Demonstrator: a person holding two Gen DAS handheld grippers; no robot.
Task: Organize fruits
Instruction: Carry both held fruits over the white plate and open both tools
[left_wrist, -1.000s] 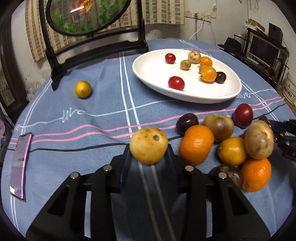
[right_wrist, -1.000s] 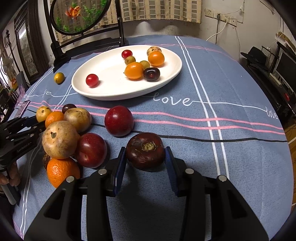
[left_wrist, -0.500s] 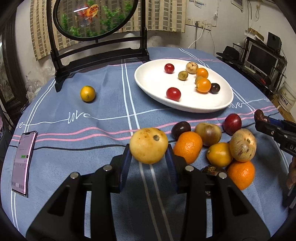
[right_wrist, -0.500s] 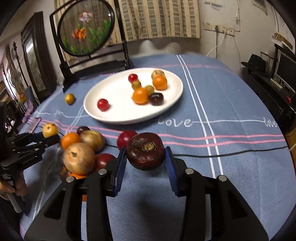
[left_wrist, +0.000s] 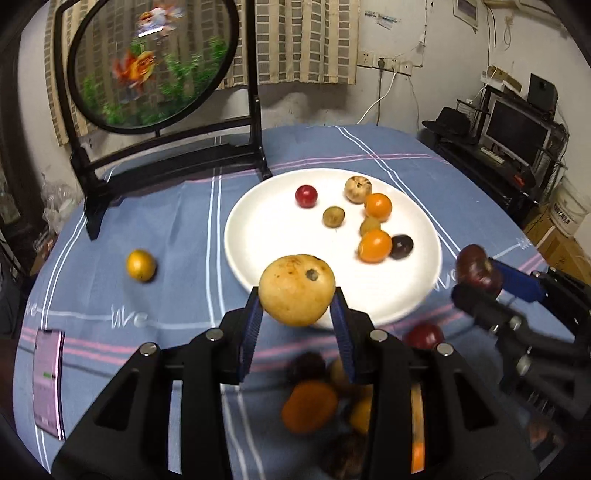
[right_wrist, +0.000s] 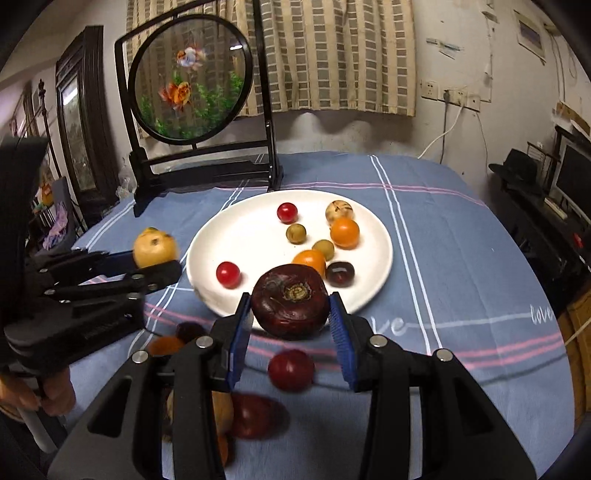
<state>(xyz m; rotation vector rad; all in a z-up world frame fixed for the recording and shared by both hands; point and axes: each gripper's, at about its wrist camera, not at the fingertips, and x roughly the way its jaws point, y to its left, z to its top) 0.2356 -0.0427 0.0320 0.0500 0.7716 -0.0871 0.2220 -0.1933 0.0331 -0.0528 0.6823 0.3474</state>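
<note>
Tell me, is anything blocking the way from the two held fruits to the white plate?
Nothing visible. The yellow fruit and dark purple fruit hang near the plate, whose near side is bare.

The room is dim and warm-toned, yet the white plate (left_wrist: 258, 236) glares bright at the centre. Loose fruit on the tablecloth (right_wrist: 461, 258) at six o'clock smears with motion blur. Fisheye bending curves the walls, and black vignette fills the corners. Soft shadows sit under the plate's near rim.
</note>
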